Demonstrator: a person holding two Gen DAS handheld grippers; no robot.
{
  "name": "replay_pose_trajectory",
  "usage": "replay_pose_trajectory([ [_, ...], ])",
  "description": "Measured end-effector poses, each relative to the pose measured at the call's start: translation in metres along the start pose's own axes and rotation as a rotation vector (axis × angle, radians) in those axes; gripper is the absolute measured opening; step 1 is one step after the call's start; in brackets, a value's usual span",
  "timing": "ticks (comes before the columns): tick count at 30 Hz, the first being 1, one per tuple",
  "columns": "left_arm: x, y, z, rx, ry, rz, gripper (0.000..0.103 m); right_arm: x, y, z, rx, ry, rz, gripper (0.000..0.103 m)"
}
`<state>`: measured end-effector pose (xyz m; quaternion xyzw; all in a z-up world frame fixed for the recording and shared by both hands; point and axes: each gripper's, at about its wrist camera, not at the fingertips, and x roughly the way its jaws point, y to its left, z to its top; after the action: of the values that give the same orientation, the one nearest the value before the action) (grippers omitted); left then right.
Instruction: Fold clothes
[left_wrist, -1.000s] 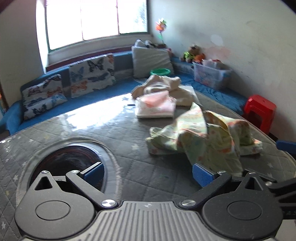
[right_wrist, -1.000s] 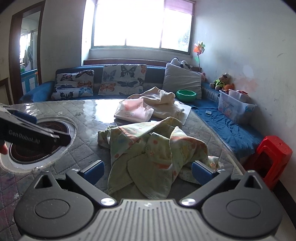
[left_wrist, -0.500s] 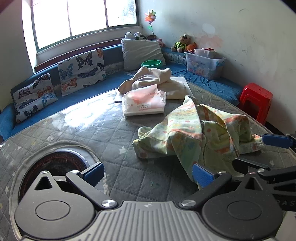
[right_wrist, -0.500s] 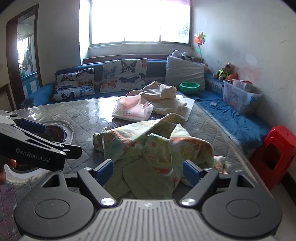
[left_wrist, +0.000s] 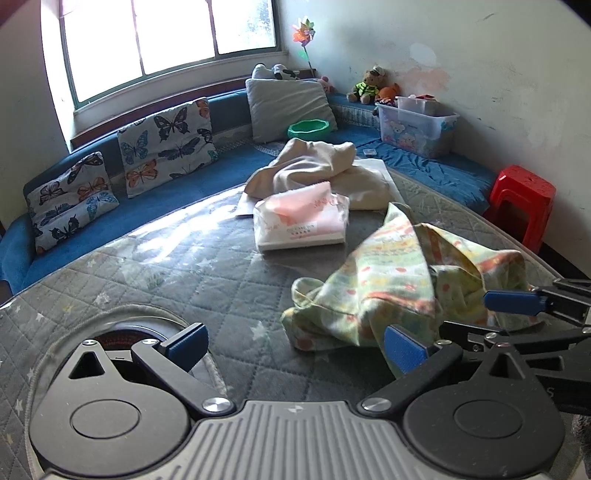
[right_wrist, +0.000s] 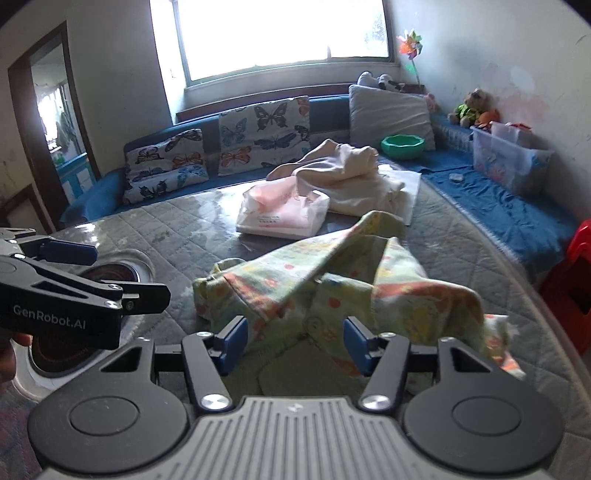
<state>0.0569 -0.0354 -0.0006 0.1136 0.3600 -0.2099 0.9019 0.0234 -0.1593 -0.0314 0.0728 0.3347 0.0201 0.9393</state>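
Note:
A crumpled green floral garment (left_wrist: 399, 280) (right_wrist: 325, 273) lies on the grey quilted table (left_wrist: 184, 273), right of centre. My right gripper (right_wrist: 293, 345) is low at its near edge, and folds of the cloth sit between the blue pads, which have not met. In the left wrist view the right gripper (left_wrist: 469, 314) reaches in from the right at the garment's side. My left gripper (left_wrist: 295, 345) stands wide open over bare tabletop, left of the garment and holding nothing. In the right wrist view the left gripper (right_wrist: 129, 275) shows at the left edge, with a hand behind it.
A pink-and-white plastic package (left_wrist: 301, 221) and a cream cloth pile (left_wrist: 317, 170) lie behind the garment. A round recess (left_wrist: 122, 332) is sunk into the table at the left. A blue bench with butterfly cushions (left_wrist: 166, 144) rings the table; a red stool (left_wrist: 521, 199) stands to the right.
The right gripper's fingers have narrowed steadily around the garment's near folds as it pushed in. The left gripper has swung right, toward the garment, still wide open.

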Motion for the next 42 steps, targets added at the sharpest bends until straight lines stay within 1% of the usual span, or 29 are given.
replay_pose_trajectory([
  [6, 0.001, 0.014, 0.006, -0.023, -0.001, 0.020, 0.103, 0.016, -0.001, 0.011, 0.039, -0.001, 0.019, 0.051],
  [7, 0.002, 0.016, 0.006, -0.027, -0.002, 0.024, 0.103, 0.018, -0.002, 0.013, 0.046, 0.001, 0.021, 0.046],
  [9, 0.002, 0.021, 0.007, -0.036, -0.005, 0.032, 0.103, 0.024, -0.003, 0.016, 0.064, 0.007, 0.027, 0.042],
  [10, 0.002, 0.022, 0.008, -0.039, -0.006, 0.035, 0.103, 0.027, -0.004, 0.017, 0.073, 0.010, 0.030, 0.034],
  [11, 0.002, 0.024, 0.008, -0.042, -0.007, 0.037, 0.103, 0.030, -0.004, 0.019, 0.082, 0.013, 0.033, 0.030],
  [12, 0.003, 0.025, 0.008, -0.045, -0.008, 0.039, 0.103, 0.033, -0.005, 0.020, 0.091, 0.016, 0.036, 0.029],
  [14, 0.004, 0.027, 0.009, -0.049, -0.007, 0.045, 0.103, 0.038, -0.006, 0.022, 0.106, 0.017, 0.045, 0.019],
  [15, 0.002, 0.027, 0.008, -0.018, -0.004, 0.079, 0.103, 0.039, -0.005, 0.021, 0.108, 0.015, 0.051, 0.015],
  [16, 0.001, 0.028, 0.009, -0.010, -0.008, 0.090, 0.103, 0.039, -0.004, 0.021, 0.109, 0.012, 0.057, 0.014],
  [19, -0.002, 0.029, 0.011, -0.014, -0.017, 0.084, 0.103, 0.032, 0.003, 0.018, 0.079, -0.023, 0.067, 0.004],
  [20, -0.004, 0.028, 0.012, -0.016, -0.021, 0.078, 0.103, 0.031, 0.005, 0.018, 0.073, -0.029, 0.077, 0.002],
  [22, -0.008, 0.028, 0.014, -0.014, -0.039, 0.065, 0.103, 0.025, 0.012, 0.016, 0.047, -0.042, 0.103, 0.002],
  [24, -0.011, 0.026, 0.015, -0.022, -0.061, 0.010, 0.103, 0.017, 0.022, 0.010, 0.008, -0.055, 0.136, 0.002],
  [27, -0.015, 0.016, 0.015, 0.005, -0.066, -0.042, 0.103, 0.004, 0.040, 0.000, -0.039, -0.067, 0.189, 0.001],
  [30, -0.014, 0.003, 0.013, 0.032, -0.051, -0.116, 0.103, -0.008, 0.059, -0.016, -0.093, -0.071, 0.255, 0.001],
  [33, -0.015, -0.012, 0.008, 0.081, -0.038, -0.194, 0.103, -0.018, 0.078, -0.030, -0.145, -0.073, 0.303, 0.001],
  [34, -0.015, -0.016, 0.004, 0.101, -0.035, -0.207, 0.102, -0.022, 0.083, -0.035, -0.156, -0.073, 0.323, 0.001],
  [36, -0.014, -0.023, -0.001, 0.134, -0.030, -0.213, 0.102, -0.029, 0.081, -0.038, -0.154, -0.070, 0.328, 0.001],
  [38, -0.011, -0.020, -0.002, 0.132, -0.024, -0.206, 0.102, -0.035, 0.076, -0.038, -0.146, -0.066, 0.325, 0.002],
  [39, -0.009, -0.018, -0.001, 0.128, -0.021, -0.204, 0.101, -0.039, 0.072, -0.038, -0.155, -0.064, 0.310, 0.006],
  [41, -0.006, -0.015, 0.001, 0.122, -0.019, -0.204, 0.100, -0.045, 0.060, -0.038, -0.180, -0.063, 0.255, 0.006],
  [42, -0.005, -0.014, 0.002, 0.119, -0.021, -0.207, 0.100, -0.048, 0.052, -0.037, -0.180, -0.066, 0.223, 0.010],
])
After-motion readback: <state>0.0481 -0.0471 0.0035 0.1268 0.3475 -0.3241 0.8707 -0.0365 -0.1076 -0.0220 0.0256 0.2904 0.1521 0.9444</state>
